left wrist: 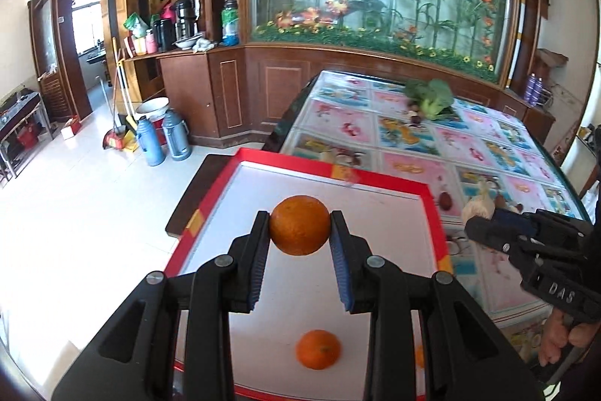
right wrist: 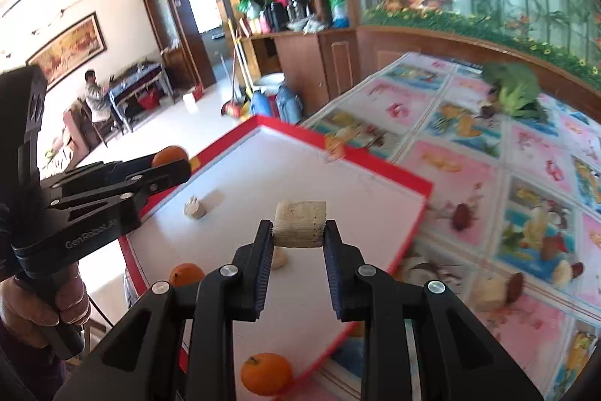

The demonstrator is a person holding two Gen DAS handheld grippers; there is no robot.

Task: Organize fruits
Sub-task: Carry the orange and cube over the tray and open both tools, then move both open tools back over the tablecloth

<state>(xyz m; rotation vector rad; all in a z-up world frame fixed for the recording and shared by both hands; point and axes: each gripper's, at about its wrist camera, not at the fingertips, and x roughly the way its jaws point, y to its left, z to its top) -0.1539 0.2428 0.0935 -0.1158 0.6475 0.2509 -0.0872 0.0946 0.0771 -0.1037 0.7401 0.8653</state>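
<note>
The left gripper (left wrist: 299,226) pinches an orange (left wrist: 299,225) above the red tray (left wrist: 394,180). The right gripper (right wrist: 298,232) pinches a pale chunk (right wrist: 299,223), farther right over that tray.

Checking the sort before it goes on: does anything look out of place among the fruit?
Yes. The right tool grips a pale, speckled cut chunk, not a whole fruit, over the red-rimmed tray. Similar pale pieces lie among the oranges.
</note>
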